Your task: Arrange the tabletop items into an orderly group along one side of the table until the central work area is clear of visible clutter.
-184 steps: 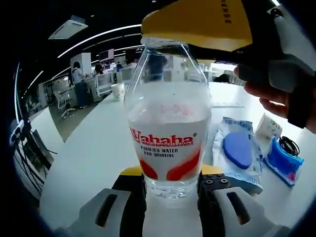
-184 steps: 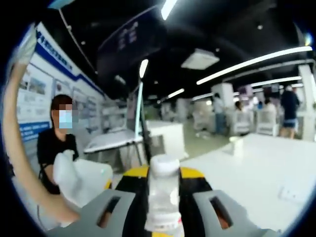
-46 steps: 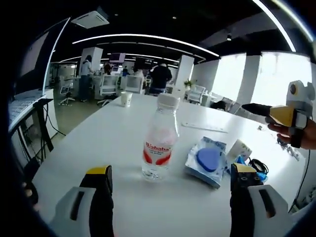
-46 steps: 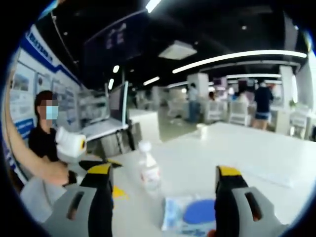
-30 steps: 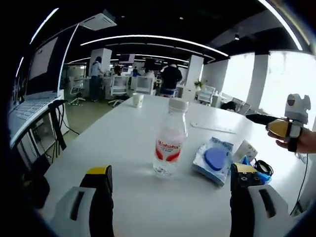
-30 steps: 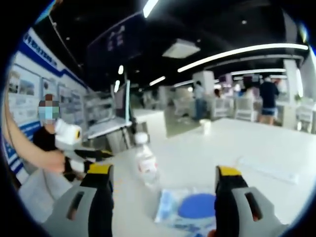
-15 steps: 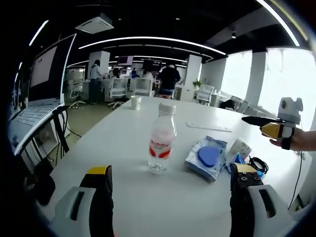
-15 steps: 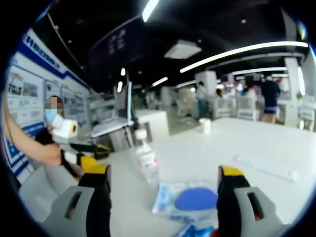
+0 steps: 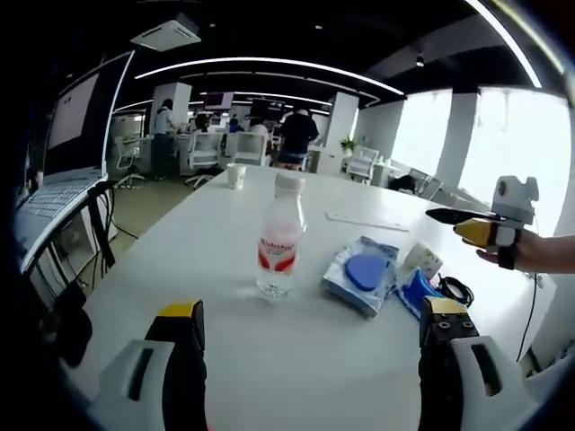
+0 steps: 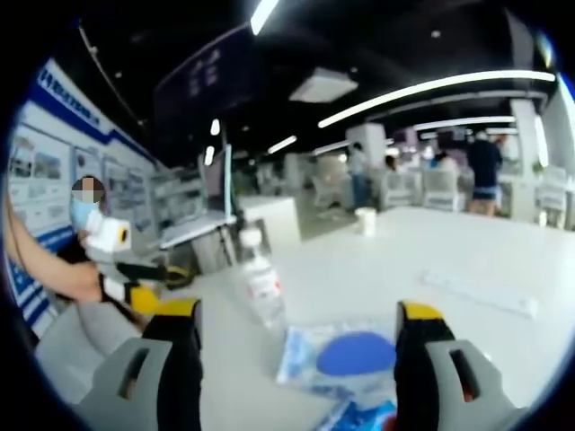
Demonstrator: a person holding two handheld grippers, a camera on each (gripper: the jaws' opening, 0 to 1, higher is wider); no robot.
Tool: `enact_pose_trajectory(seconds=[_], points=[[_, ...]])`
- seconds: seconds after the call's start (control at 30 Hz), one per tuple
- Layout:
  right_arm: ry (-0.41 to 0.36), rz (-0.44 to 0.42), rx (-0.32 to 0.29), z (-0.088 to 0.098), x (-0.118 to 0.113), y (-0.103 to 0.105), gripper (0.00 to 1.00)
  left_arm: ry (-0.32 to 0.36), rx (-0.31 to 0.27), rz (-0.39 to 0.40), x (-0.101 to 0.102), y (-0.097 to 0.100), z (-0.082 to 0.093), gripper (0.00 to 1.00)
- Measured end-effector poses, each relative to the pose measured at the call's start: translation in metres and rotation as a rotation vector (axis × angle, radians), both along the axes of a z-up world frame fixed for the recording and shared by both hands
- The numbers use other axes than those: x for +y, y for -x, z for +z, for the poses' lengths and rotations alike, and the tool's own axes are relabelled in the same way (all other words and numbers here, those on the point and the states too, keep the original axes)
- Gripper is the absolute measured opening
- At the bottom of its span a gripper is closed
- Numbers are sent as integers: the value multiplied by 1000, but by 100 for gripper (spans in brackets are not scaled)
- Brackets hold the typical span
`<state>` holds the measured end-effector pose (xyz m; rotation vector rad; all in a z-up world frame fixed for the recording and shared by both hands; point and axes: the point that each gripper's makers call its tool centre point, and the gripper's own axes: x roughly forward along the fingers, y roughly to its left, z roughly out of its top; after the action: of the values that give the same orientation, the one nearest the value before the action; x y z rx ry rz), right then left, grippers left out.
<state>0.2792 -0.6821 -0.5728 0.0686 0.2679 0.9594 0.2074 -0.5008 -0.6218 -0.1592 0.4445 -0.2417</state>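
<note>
**Both hand-held grippers held apart above the white tabletop, bottle standing free**

In the left gripper view, my left hand-held gripper (image 9: 310, 355) has its two grey, yellow-tipped jaws spread wide, with nothing between them. Ahead of them on the long white tabletop (image 9: 180, 269) stands a clear plastic water bottle with a white cap and a red-and-white label (image 9: 278, 238), upright and touching nothing else. Just to its right lies a pale blue plastic packet with a round dark-blue disc inside (image 9: 361, 274). Beyond that packet sit a small white box (image 9: 420, 260), a bright blue pouch (image 9: 416, 289) and a coil of black cable (image 9: 454, 289), bunched near one another close to the table's right edge. A flat white strip (image 9: 367, 222) lies farther back, and a white paper cup (image 9: 235, 175) stands well off at the far end. My right hand-held gripper (image 9: 449, 217) comes in from the right, held up over the table edge, its jaws seen edge-on.

In the right gripper view, my right hand-held gripper (image 10: 296, 359) is likewise open, jaws well apart and holding nothing. Between them I see the blue-disc packet (image 10: 346, 356), with the bright blue pouch (image 10: 368, 417) at the lower edge. The water bottle (image 10: 259, 283) stands upright to the left of the packet, near it but apart. The white strip (image 10: 485, 294) lies to the right, and the paper cup (image 10: 365, 220) stands far back. My left hand-held gripper (image 10: 171, 272) shows at the left.
</note>
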Motion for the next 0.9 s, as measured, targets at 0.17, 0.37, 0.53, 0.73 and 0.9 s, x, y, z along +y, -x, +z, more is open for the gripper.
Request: enact_pose_trajectory(seconds=[0.17, 0.37, 0.53, 0.73, 0.9], points=[[1, -12, -11, 3, -5, -1, 87, 14, 6, -16, 0, -4, 6, 100], [2, -53, -6, 0, -28, -4, 86, 13, 5, -41, -3, -12, 8, 100], [17, -66, 0, -5, -37, -5, 86, 11, 0, -61, -11, -19, 9, 100], [16, -81, -1, -3, -40, -11, 87, 18, -5, -63, -12, -22, 10, 100], [13, -88, -4, -2, -42, -14, 87, 23, 3, -63, -11, -21, 7, 100]])
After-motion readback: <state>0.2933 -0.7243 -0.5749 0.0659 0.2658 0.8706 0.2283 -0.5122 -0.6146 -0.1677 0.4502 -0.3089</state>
